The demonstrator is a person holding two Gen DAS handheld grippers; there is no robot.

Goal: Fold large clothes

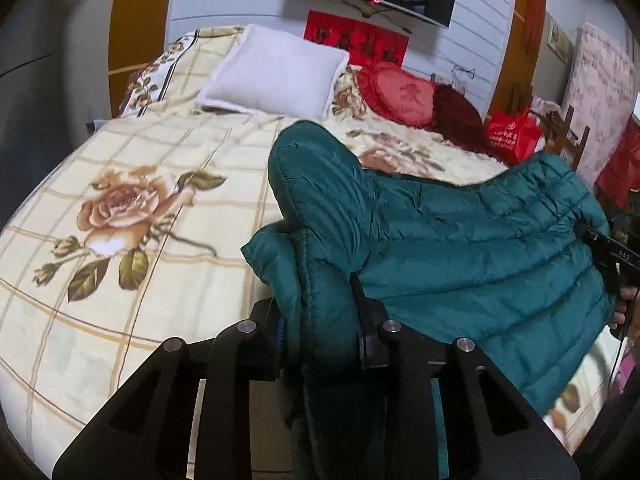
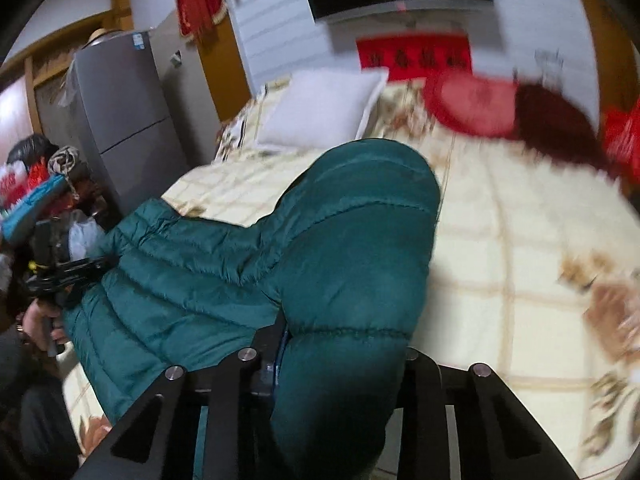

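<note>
White pillow (image 1: 276, 74) and red heart cushion (image 1: 396, 92) lie on floral bedspread (image 1: 120, 208).

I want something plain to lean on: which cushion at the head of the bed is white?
The square pillow on the left; beside it the heart-shaped cushion is red and the round cushion is dark maroon.

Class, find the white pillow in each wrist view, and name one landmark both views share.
Left wrist view: the white pillow sits upper centre, at the head of the bed.
Right wrist view: the white pillow lies upper centre-left, beyond the green jacket.
Shared landmark: the red banner on the wall behind.
</note>
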